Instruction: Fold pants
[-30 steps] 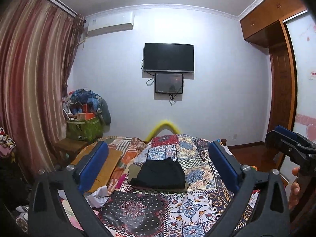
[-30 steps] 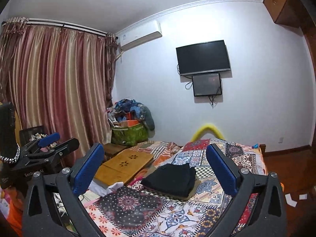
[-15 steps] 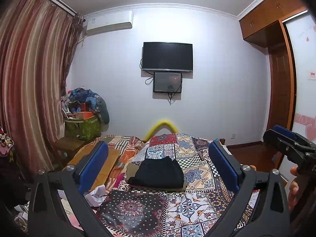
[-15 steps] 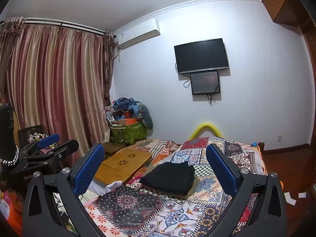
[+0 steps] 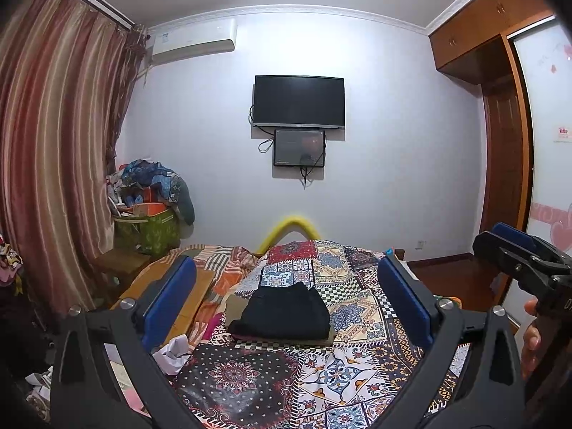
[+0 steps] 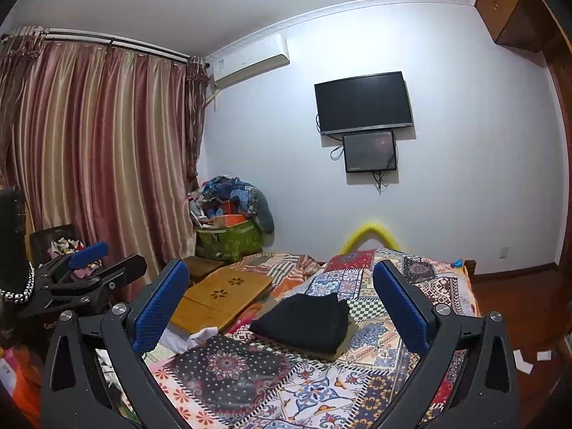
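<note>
Black pants (image 5: 282, 312) lie folded in a compact stack on the patchwork bedspread (image 5: 343, 368), on top of a tan folded piece. They also show in the right wrist view (image 6: 304, 321). My left gripper (image 5: 286, 300) is open and empty, held well back from the pants and above the bed's near end. My right gripper (image 6: 282, 307) is open and empty too, equally far back. The right gripper shows at the right edge of the left wrist view (image 5: 518, 261), and the left gripper at the left edge of the right wrist view (image 6: 89, 271).
A wooden lap table (image 6: 221, 293) lies on the bed's left side beside crumpled white cloth (image 6: 193, 339). A green box piled with clothes (image 6: 228, 236) stands in the corner by the curtain (image 6: 89, 164). A TV (image 5: 298, 102) hangs on the far wall. A wardrobe (image 5: 500, 107) is at right.
Both grippers have tilted up and drawn back slightly, so the pants sit a little lower and farther in view. The pants have not moved. Both stay open.
</note>
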Demonstrator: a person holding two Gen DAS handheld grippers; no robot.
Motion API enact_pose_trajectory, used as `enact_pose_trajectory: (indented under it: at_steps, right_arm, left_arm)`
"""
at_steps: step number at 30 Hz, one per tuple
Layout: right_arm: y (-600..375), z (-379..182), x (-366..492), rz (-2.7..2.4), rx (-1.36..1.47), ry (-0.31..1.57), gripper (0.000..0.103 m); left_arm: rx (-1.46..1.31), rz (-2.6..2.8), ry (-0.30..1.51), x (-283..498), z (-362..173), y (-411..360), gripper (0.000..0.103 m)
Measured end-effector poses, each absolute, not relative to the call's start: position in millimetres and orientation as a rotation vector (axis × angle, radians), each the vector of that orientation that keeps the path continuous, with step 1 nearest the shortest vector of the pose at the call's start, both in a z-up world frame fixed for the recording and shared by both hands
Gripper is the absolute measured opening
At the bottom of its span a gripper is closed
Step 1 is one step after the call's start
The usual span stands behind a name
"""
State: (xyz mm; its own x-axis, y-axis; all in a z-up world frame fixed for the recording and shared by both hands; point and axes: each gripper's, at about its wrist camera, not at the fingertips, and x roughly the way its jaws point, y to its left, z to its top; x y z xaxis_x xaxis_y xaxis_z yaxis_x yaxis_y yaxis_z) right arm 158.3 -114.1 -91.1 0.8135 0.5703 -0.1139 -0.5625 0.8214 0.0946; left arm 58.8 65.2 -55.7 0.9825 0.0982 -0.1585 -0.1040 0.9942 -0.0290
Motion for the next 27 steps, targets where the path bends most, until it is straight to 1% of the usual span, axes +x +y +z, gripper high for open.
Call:
enact_pose_trajectory:
  at_steps: [27]
  right_arm:
    - [-116.6,-88.2,157.4,0.59,0.056,0.137,0.103]
  left_arm:
    - [-0.039,0.057,0.17,61.6,-56.4,64.1,0.103]
